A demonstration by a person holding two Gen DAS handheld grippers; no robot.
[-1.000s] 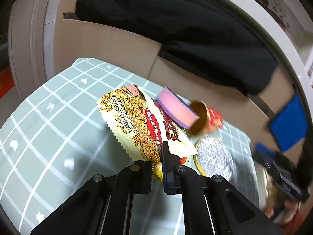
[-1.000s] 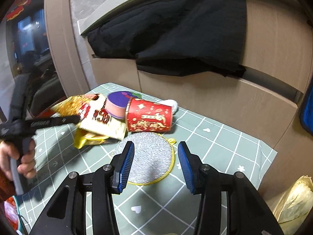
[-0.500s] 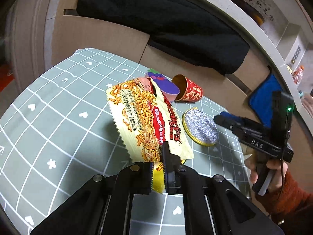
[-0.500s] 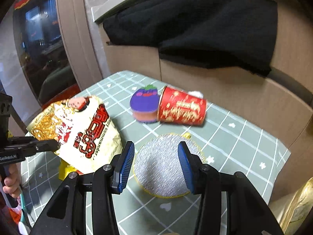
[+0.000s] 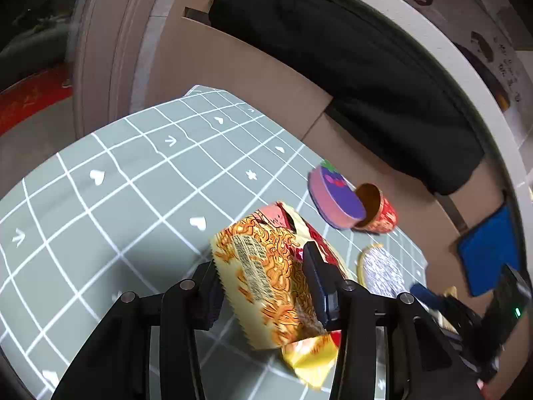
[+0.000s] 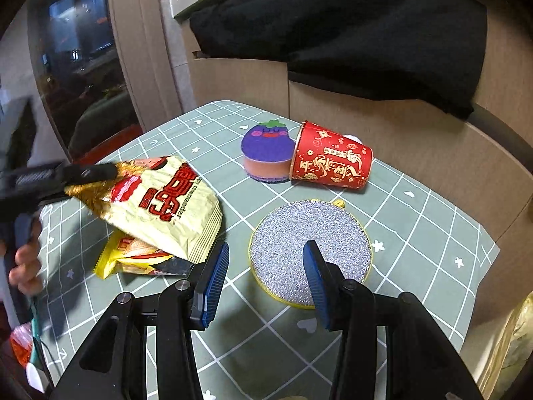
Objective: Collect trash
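The left gripper (image 5: 263,286) has its black fingers spread wide, and the crinkled cream-and-gold noodle snack bag with red lettering (image 5: 266,280) sits between them; the left-hand finger (image 5: 208,295) stands at the bag's serrated edge and the right-hand finger (image 5: 319,283) lies against its printed face, though whether the pads actually pinch the foil cannot be told from this view. From the right wrist camera the same bag (image 6: 156,203) hangs tilted off the tip of that gripper (image 6: 90,171), one end lifted and the other sagging down to a smaller yellow wrapper (image 6: 130,258) lying flat on the grey-green checked tablecloth (image 6: 416,233). The right gripper (image 6: 266,276), with blue ribbed pads (image 6: 216,276), is parted wide and holds nothing; it hovers above the near edge of a round silver glitter pad with a yellow rim (image 6: 309,246). Beyond the pad, a red paper cup with gold patterns (image 6: 333,160) lies on its side, its mouth touching a purple eggplant-shaped sponge with a pink underside (image 6: 266,153). Behind the table runs a beige padded bench back (image 6: 416,146) with a black garment (image 6: 349,33) draped over its top.
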